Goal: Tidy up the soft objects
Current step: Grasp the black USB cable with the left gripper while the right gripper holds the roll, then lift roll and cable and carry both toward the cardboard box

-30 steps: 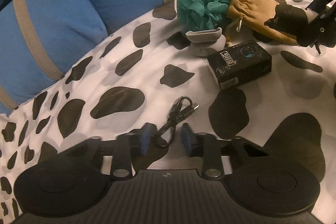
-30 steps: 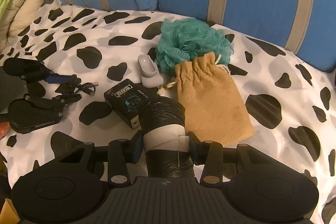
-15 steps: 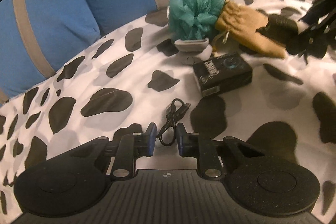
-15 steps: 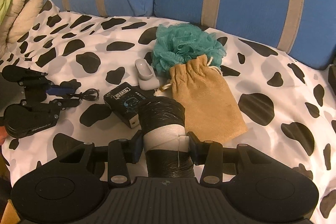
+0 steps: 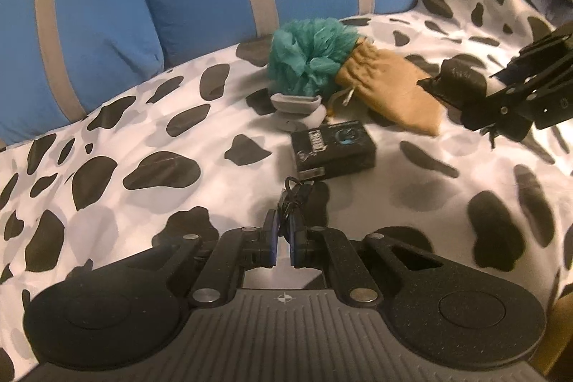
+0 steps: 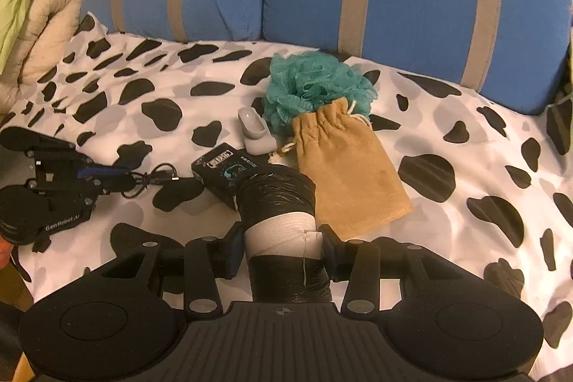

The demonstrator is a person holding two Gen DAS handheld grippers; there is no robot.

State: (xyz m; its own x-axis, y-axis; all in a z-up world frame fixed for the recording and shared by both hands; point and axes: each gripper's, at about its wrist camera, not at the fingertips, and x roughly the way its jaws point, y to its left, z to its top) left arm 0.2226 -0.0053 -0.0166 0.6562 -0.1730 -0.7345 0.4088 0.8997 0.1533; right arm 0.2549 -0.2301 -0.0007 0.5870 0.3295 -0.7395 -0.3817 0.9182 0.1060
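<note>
Cow-print bedspread (image 6: 447,117) below blue striped cushions: left gripper (image 5: 283,231), jaws clamped on coiled black cable (image 5: 292,199), right gripper (image 6: 279,238), jaws clamped on black-wrapped roll (image 6: 277,199); teal loofah (image 6: 315,88), tan drawstring pouch (image 6: 343,167), black box (image 5: 333,145) lie clustered mid-bed, so sorting looks barely begun.

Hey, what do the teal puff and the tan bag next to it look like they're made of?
The teal puff looks like bunched plastic mesh netting, matte and ruffled, likely a bath sponge. The tan bag looks like coarse woven cloth, perhaps burlap or canvas, matte, gathered at its neck by a pale drawstring.
</note>
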